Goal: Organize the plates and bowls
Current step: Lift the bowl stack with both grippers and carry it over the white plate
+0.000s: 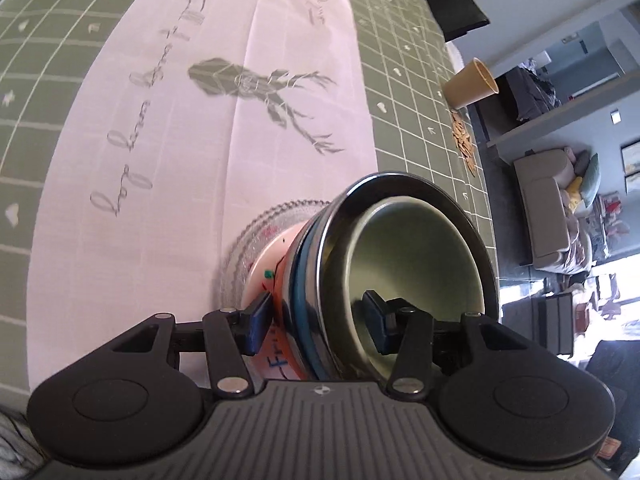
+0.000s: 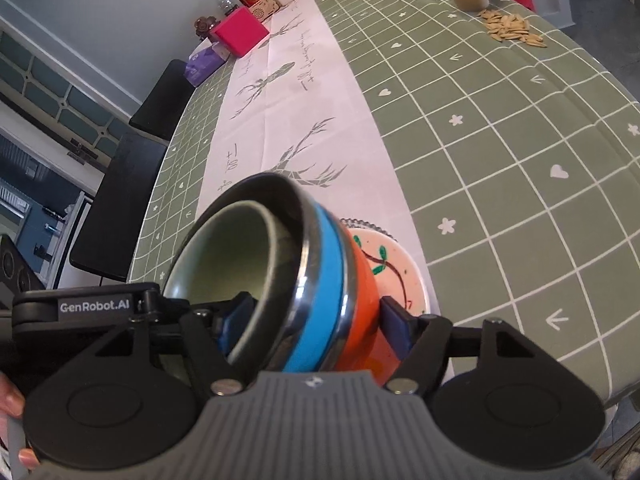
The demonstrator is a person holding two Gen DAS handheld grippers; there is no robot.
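A nested stack of bowls is held between both grippers: a pale green bowl (image 1: 420, 256) inside a steel bowl with a blue band (image 1: 308, 280), inside an orange bowl (image 2: 362, 280). The stack sits on a painted pink plate (image 2: 400, 268) on a beaded glass plate (image 1: 256, 228). My left gripper (image 1: 316, 320) is shut on the stack's rim, one finger inside the green bowl, one outside. My right gripper (image 2: 316, 320) grips the stack's opposite side the same way. The left gripper's body (image 2: 96, 306) shows in the right wrist view.
A green checked tablecloth (image 2: 500, 140) with a white deer-print runner (image 1: 200, 80) covers the table. A paper cup (image 1: 470, 82) and scattered seeds (image 2: 512, 26) lie near the table edge. Boxes and bottles (image 2: 240, 32) stand at the far end. Black chairs (image 2: 120, 200) line the side.
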